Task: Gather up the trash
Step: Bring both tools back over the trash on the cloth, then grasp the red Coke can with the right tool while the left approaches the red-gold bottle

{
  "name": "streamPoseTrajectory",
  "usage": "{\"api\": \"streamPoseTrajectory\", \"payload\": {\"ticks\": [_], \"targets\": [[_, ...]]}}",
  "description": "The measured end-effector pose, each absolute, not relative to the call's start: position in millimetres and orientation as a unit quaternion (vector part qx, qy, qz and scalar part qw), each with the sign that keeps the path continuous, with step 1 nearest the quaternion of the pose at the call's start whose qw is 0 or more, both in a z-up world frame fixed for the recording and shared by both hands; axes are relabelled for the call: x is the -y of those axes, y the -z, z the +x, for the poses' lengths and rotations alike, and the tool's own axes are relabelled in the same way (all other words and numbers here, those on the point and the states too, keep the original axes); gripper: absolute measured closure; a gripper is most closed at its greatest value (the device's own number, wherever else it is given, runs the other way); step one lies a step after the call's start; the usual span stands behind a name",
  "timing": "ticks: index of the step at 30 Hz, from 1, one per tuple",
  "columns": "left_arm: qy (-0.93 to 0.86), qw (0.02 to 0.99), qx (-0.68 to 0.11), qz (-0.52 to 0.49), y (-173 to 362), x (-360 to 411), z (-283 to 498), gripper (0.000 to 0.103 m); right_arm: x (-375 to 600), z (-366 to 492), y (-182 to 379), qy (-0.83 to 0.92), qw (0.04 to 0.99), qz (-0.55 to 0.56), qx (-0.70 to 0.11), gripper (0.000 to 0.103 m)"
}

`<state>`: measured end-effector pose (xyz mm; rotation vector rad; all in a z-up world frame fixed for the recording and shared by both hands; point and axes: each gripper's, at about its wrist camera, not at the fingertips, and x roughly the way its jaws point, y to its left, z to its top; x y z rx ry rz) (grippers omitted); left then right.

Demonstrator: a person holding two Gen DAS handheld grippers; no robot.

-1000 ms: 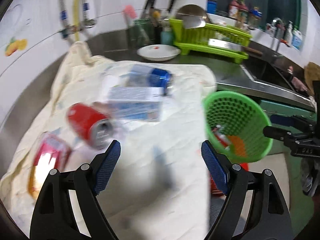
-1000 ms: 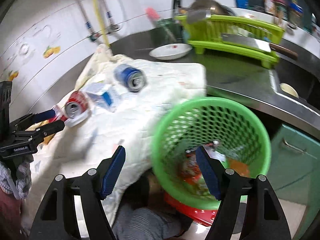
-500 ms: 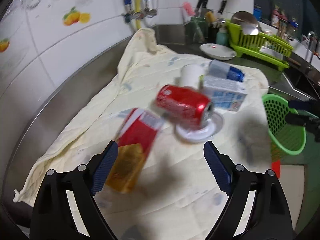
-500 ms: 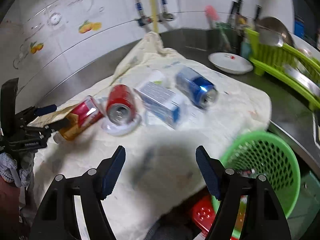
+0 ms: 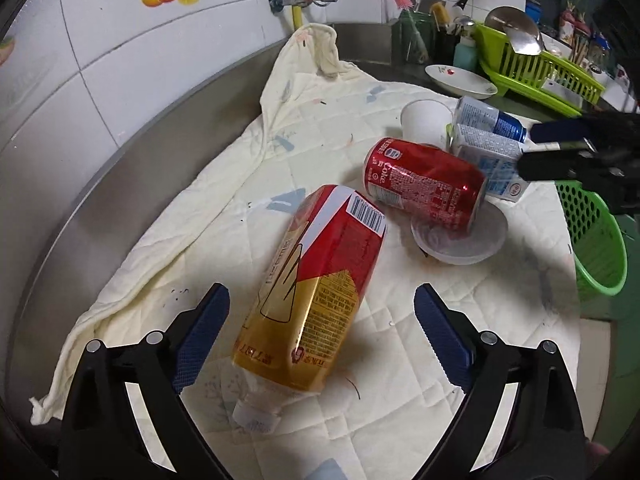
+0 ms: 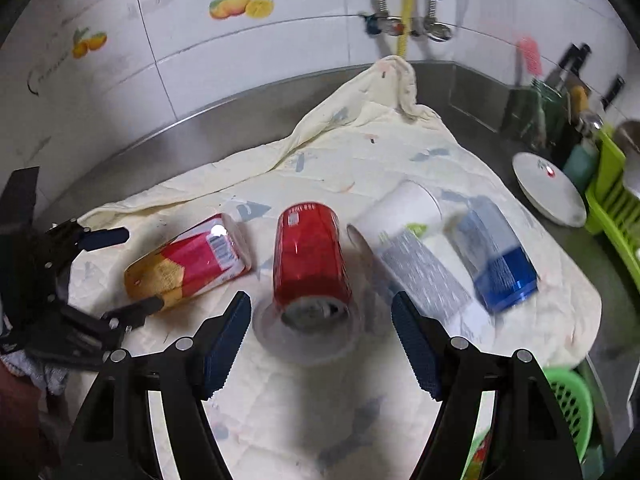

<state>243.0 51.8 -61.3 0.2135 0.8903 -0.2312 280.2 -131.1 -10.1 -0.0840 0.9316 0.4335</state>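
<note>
Trash lies scattered on a cream cloth [image 5: 224, 184] spread over the steel tabletop [image 5: 120, 160]. We see a red-and-gold bottle [image 5: 316, 292] on its side, directly ahead of the left tongs [image 5: 322, 336]. Its body reaches down between their two fingers, and neither pad touches it. The jaws of the left tongs stand wide apart and have just been opening.

To the right and farther off, a red can [image 5: 424, 182] lies on its side, resting partly on a clear plastic lid [image 5: 460, 240]. Beyond it we find a white paper cup [image 5: 424, 124], a white-and-blue carton [image 5: 488, 156] and a blue can [image 5: 490, 120], all close together.

The right tongs [image 6: 320, 334] hover over the near end of the red can with their jaws apart and holding nothing. A green basket [image 5: 596, 240] sits off the right edge of the cloth.
</note>
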Motion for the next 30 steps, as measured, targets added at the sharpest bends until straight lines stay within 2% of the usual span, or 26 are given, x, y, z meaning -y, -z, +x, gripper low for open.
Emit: {"api": "streamPoseTrajectory", "payload": {"ticks": [14, 30], "targets": [[0.131, 0.875, -0.454, 0.109, 79.0, -53.5, 266.6, 0.011, 93.1, 338.5, 41.5, -0.213, 0.838, -0.081, -0.496, 0.033], [0.143, 0.865, -0.470, 0.100, 90.8, -54.0, 279.1, 0.011, 77.9, 359.7, 65.9, -0.209, 0.816, -0.100, -0.529, 0.033]]}}
